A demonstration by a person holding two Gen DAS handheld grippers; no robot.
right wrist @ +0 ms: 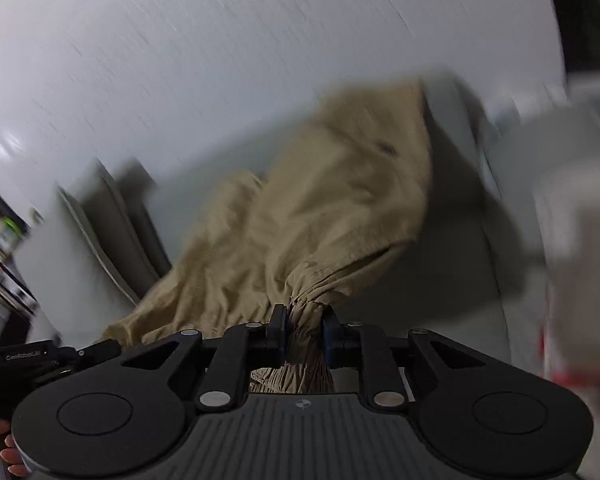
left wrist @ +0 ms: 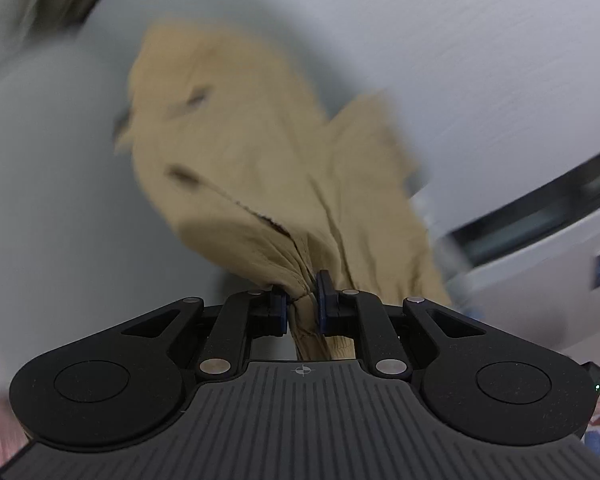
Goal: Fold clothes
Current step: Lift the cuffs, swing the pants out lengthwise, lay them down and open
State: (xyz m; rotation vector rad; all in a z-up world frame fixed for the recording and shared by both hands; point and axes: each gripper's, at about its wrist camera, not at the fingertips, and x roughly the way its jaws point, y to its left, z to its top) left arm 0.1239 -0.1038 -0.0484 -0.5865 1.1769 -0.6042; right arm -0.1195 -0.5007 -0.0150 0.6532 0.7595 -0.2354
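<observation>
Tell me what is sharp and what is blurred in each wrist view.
Left wrist view: left gripper sharp, crumpled tan cloth garment smeared further out, background streaked. Right wrist view: right gripper crisp, the garment and pale grey surface motion-blurred.

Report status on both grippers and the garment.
Left hand-held gripper and right hand-held gripper both clamped on bunched tan garment. Garment unfolded. No obstruction seen.

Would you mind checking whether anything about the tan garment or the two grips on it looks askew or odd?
Nothing looks damaged. The tan garment hangs crumpled and bunched, not flat. The left gripper and right gripper each pinch a gathered wad of cloth rather than a clean edge. Both views are motion-blurred.
</observation>
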